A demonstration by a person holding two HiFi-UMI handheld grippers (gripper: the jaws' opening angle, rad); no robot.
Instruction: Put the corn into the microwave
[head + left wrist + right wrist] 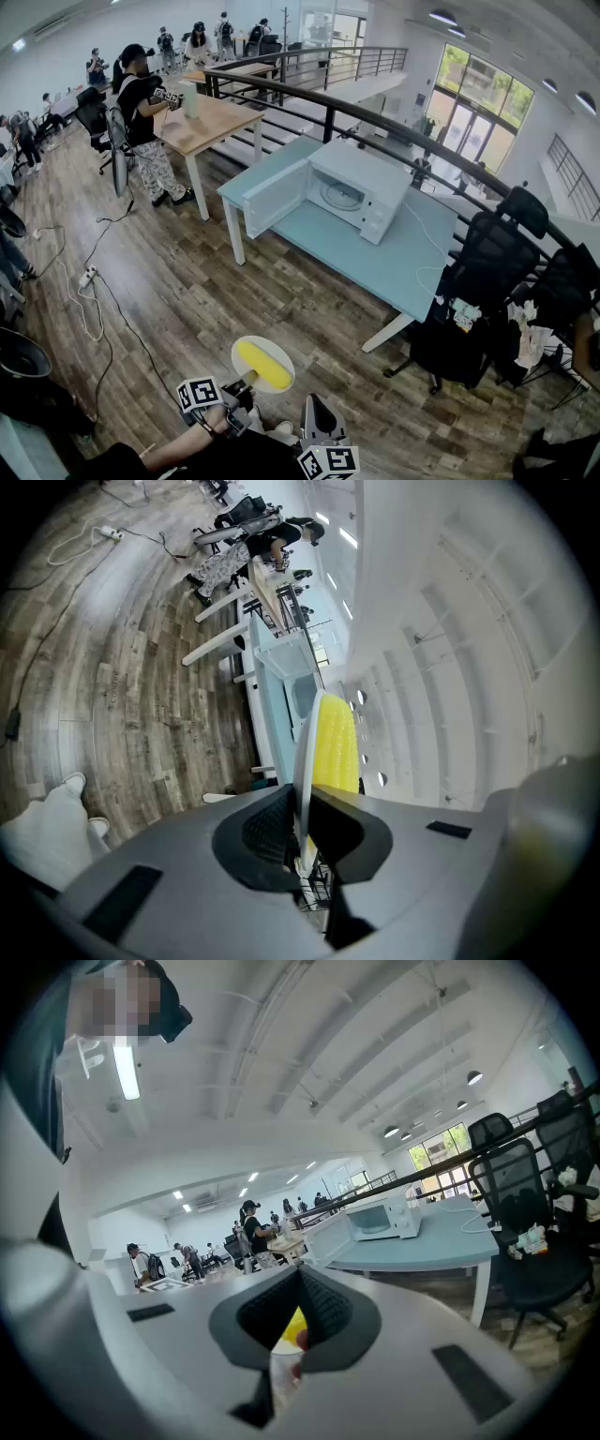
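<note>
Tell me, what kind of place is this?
Probably an open-plan office or lab on an upper level: wooden desks with people working, black office chairs, a railing along an open edge, and a microwave on a pale blue table.

plate [306, 761] rim, corn [338, 742] end hidden by left tongs [305, 787]

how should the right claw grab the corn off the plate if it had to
Probably across its middle, coming down from above. The corn lies flat on the plate, long and narrow, so jaws spanning its short width should fit. The left claw pinches the plate's near rim edge-on, which leaves the corn's top open.
</note>
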